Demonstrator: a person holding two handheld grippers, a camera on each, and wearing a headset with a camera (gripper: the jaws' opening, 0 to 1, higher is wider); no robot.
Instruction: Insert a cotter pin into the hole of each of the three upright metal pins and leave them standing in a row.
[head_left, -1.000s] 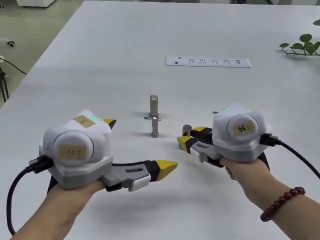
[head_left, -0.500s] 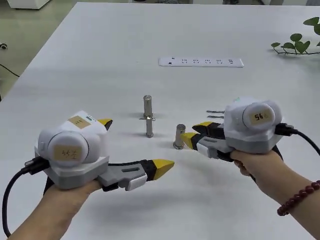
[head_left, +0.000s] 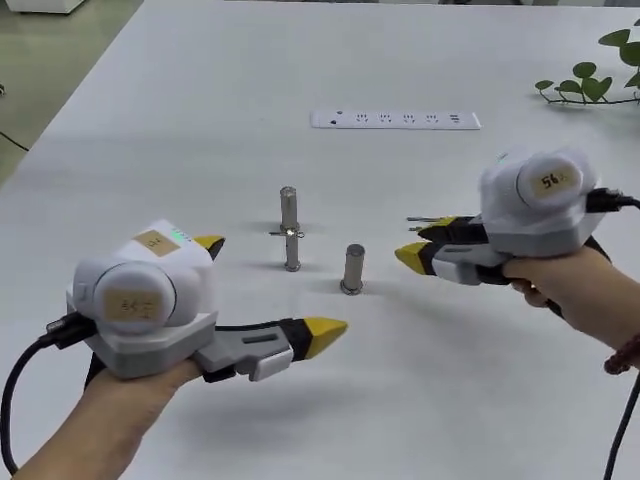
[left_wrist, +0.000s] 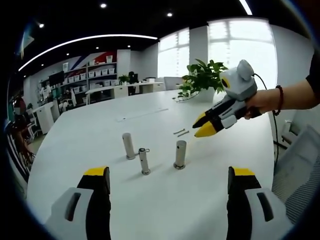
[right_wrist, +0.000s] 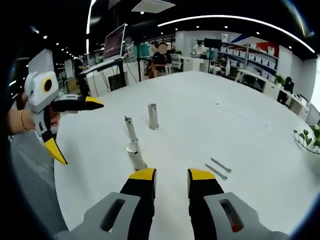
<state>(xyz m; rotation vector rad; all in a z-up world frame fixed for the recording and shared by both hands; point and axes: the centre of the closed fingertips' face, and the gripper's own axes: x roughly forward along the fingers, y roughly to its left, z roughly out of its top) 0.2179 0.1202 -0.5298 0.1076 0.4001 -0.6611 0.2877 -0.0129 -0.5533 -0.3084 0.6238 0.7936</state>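
Three upright metal pins stand mid-table. The far pin (head_left: 288, 207) and the right pin (head_left: 352, 268) are bare. A cotter pin (head_left: 288, 232) sits through the top of the middle pin (head_left: 292, 253), and its ring (left_wrist: 143, 150) shows in the left gripper view. Two loose cotter pins (head_left: 423, 219) (right_wrist: 219, 168) lie on the table just behind my right gripper (head_left: 426, 240). That gripper hovers right of the right pin, narrowly open (right_wrist: 171, 176) and holding nothing. My left gripper (head_left: 265, 288) is wide open (left_wrist: 169, 175), low and near me, in front of the pins.
A white power strip (head_left: 395, 120) lies further back on the white table (head_left: 180, 120). A green plant (head_left: 590, 85) sits at the far right edge. Beyond the table are office desks, shelves and a person.
My right gripper has drawn back to the right and slightly up, away from the right pin, which now stands alone. The left gripper has stayed put.
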